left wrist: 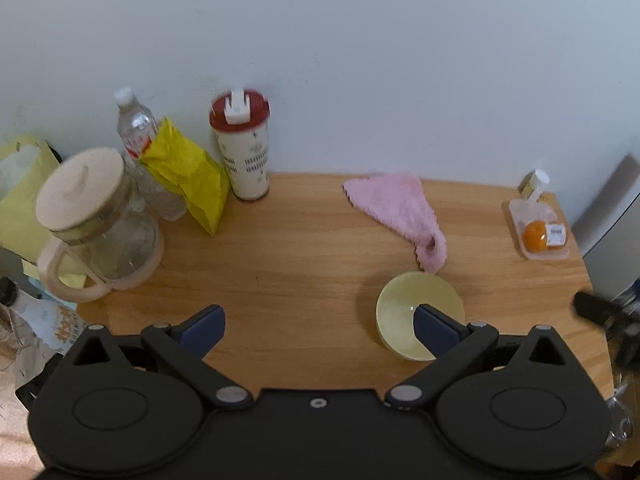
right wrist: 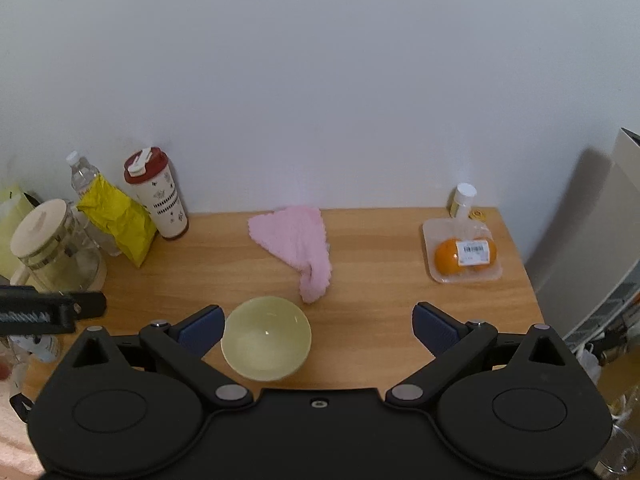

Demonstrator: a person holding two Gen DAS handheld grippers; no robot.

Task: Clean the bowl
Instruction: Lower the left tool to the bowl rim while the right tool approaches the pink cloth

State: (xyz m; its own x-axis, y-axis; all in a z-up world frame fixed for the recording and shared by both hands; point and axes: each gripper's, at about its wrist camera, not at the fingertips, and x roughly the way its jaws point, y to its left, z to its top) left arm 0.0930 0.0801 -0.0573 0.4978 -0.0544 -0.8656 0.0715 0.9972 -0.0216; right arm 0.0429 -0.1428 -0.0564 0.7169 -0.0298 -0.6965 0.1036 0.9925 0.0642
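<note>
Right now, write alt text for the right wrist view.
An open right tool hovers over a wooden table, with an empty pale green bowl just inside its left finger. Behind the bowl lies a crumpled pink cloth; packaged oranges sit to the right.

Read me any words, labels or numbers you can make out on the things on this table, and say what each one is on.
No text here is sharp enough to quote.
White barcode sticker on the packed oranges: bars and print too small to read.
Red-lidded tumbler: only dark patterns, no legible words.
Water bottle: red label blurred.
Bottle at the left edge: orange characters blurred.
Small white-capped bottle: label unreadable.
Yellow bag, pink cloth and bowl: no text visible.
</note>
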